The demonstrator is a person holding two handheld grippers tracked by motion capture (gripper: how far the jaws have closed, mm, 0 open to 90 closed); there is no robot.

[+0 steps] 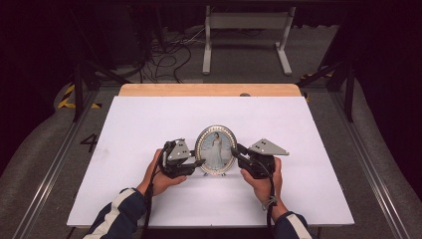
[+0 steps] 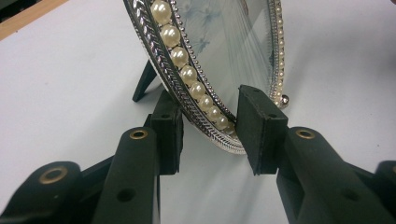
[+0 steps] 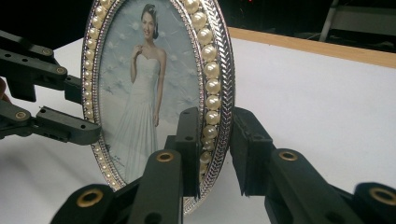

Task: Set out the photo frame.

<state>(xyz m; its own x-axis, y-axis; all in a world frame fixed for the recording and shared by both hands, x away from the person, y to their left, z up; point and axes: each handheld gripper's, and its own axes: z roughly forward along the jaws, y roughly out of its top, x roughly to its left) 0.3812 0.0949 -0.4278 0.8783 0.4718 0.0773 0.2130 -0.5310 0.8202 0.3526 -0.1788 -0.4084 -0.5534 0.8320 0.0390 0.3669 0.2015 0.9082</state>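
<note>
An oval silver picture frame [image 1: 215, 149] with a pearl border and a photo of a person in a white dress stands upright on the white table [image 1: 149, 119], propped on a black back leg [image 2: 142, 84]. My left gripper [image 1: 199, 162] is shut on its left rim; in the left gripper view the pads [image 2: 259, 130] clamp the rim [image 2: 196, 112] low down, one on the back and one on the pearls. My right gripper [image 1: 236, 151] is shut on the right rim [image 3: 219, 116], one pad on the glass side and one behind. The left gripper [image 3: 86, 112] also appears in the right gripper view.
The frame stands near the table's front middle, with bare white surface on all sides. A wooden strip [image 1: 209, 89] runs along the far edge. Beyond it, on the floor, are a white metal stand [image 1: 246, 30] and loose cables [image 1: 164, 55].
</note>
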